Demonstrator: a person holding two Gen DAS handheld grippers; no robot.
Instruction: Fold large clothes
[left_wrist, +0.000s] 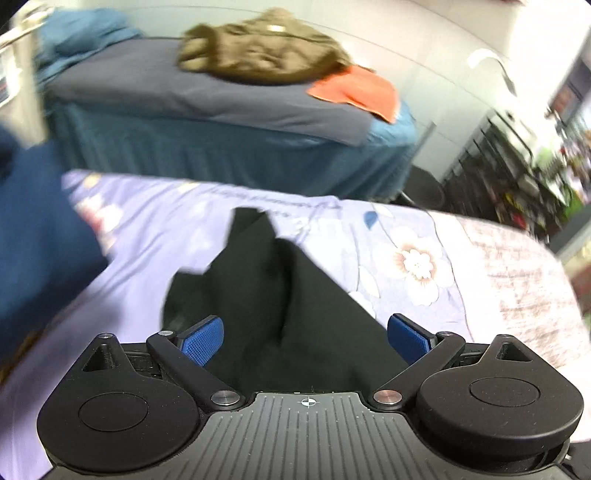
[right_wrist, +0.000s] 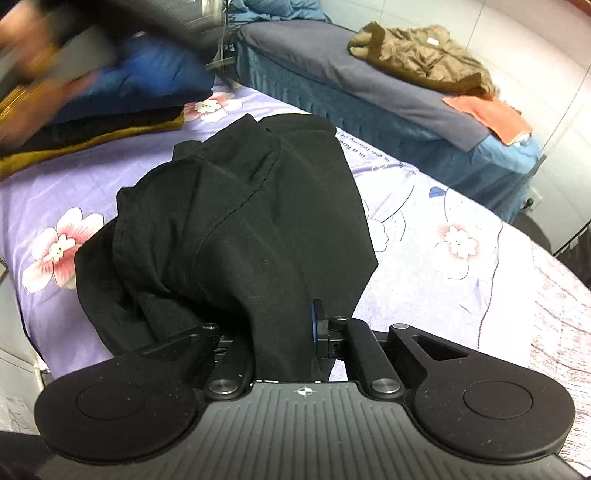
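- A black garment (right_wrist: 236, 221) lies bunched in a heap near the middle of a bed covered by a lilac floral sheet (right_wrist: 424, 236), with one end of it drawn up toward the camera
- The right gripper (right_wrist: 284, 332) is clamped shut on a fold of that black cloth; the fabric drapes over its left finger and hides it, so only the blue edge of the right pad shows
- The left gripper (left_wrist: 306, 339) is wide open with nothing between its blue pads (left_wrist: 203, 341); the black cloth lies below and beyond it, and whether it touches cannot be told
- Risk, as a judgement: the right grip seems to hold a thick bunch, not a single edge, so lifting could drag the whole heap and leave the layers tangled
- Risk: the left view is smeared by motion, so a grab made now could miss the hem or pinch the sheet as well
- Only the right view shows a stack of folded clothes, blue over dark over mustard (right_wrist: 110, 110), at the far left side of the bed, close to the garment; a wide swing could knock it
- Only the left view shows a dark rack (left_wrist: 517, 166) past the bed's far right corner
- Both show a second bed (left_wrist: 221, 110) behind, carrying an olive jacket (left_wrist: 266, 48) and an orange cloth (left_wrist: 362, 92)
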